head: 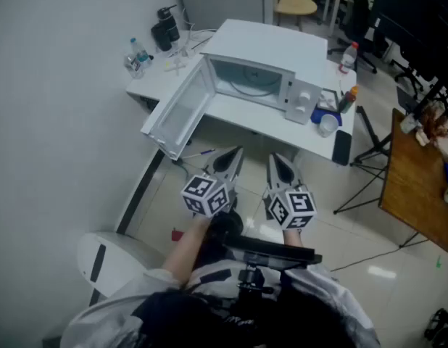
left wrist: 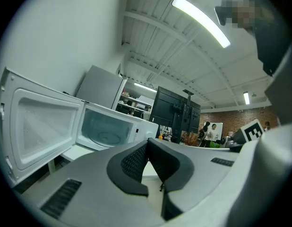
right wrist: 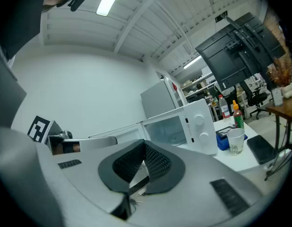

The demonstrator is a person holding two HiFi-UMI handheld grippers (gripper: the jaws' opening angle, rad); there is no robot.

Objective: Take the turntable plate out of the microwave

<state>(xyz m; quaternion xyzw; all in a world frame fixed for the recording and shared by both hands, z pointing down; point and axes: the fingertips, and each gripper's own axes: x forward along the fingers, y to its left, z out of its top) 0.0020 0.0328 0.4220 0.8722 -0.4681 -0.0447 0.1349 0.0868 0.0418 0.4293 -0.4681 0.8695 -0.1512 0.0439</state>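
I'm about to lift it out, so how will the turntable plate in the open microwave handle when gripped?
The turntable plate looks clear and glassy, so it is probably stiff, fragile and slippery in a grip. It lies flat on the floor of the microwave, so its thin rim may be hard to catch. It is round, so it could roll if set on edge.

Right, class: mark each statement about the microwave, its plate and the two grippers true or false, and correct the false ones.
1. The turntable plate sits inside the microwave. True.
2. The microwave's door is shut. False: it stands swung open.
3. The left gripper and the right gripper are both shut and empty. True.
4. The left gripper reaches into the microwave. False: it is held short of the table.
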